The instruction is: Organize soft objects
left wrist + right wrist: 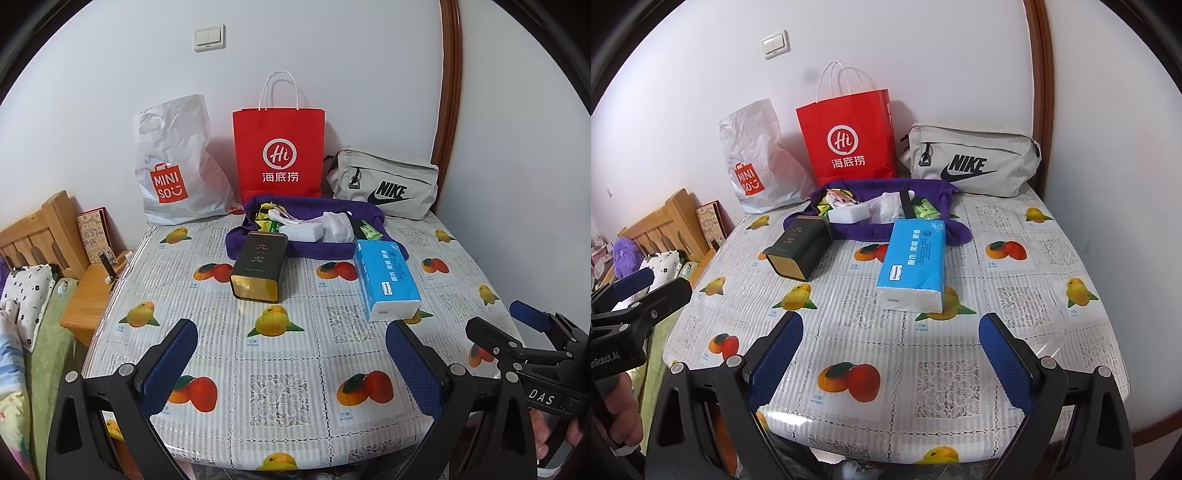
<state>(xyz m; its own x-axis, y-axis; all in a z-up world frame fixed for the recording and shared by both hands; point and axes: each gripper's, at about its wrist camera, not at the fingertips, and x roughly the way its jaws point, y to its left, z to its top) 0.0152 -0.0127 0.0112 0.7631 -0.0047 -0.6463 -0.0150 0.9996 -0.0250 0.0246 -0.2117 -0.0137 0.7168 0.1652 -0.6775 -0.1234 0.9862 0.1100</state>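
Both the left gripper [290, 363] and the right gripper [890, 356] hover released above the table's [960, 387] near edge. The blue tissue pack [913, 260] lies nearer this edge than the black tin [799, 245], leaving bare cloth between it and the grippers.

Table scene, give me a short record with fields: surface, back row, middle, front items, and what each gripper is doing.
surface: table under a fruit-print cover
back row: white Miniso bag, red paper bag, grey Nike pouch, all against the wall
middle: purple cloth bag, open, with small packets inside
front items: dark tin lying on its side; blue tissue pack lying flat
left gripper: open, holding nothing
right gripper: open, holding nothing
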